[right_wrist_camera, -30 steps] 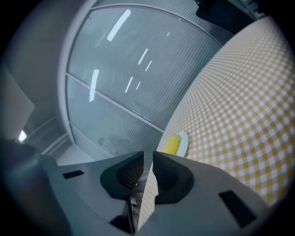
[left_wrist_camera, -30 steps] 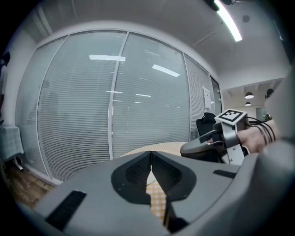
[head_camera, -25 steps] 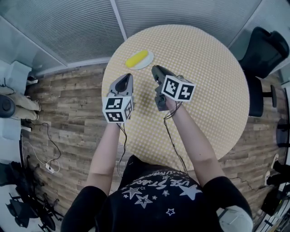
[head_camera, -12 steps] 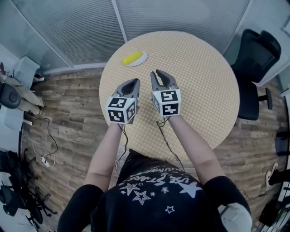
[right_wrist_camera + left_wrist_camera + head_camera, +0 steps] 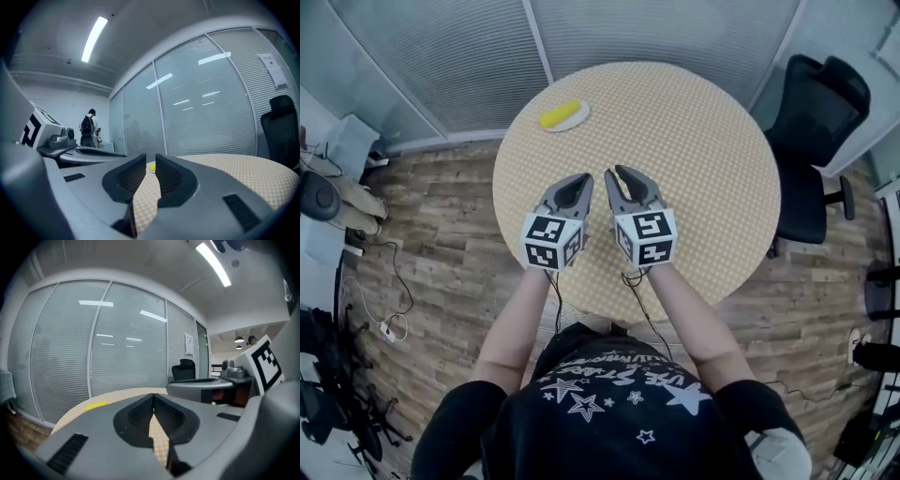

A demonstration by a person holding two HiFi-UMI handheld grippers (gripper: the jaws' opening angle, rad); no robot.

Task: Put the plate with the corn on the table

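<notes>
A white plate (image 5: 574,119) with a yellow corn cob (image 5: 562,115) rests on the far left part of the round, yellow-checked table (image 5: 703,141). Nothing touches it. Both grippers hover side by side over the near part of the table, well short of the plate. My left gripper (image 5: 578,178) is shut, its tips meeting (image 5: 153,395), with the corn (image 5: 96,404) far off to the left. My right gripper (image 5: 616,172) is open by a narrow gap (image 5: 151,161) and holds nothing. The corn (image 5: 152,167) shows small through that gap.
A black office chair (image 5: 811,122) stands close to the table's right side. Glass partitions with blinds (image 5: 469,47) run behind the table. Cables (image 5: 389,300) lie on the wooden floor at left. A person (image 5: 88,129) stands far behind the glass.
Both grippers have pulled back from the plate toward my body. The plate with the corn stays on the table. The right gripper's jaws have narrowed.
</notes>
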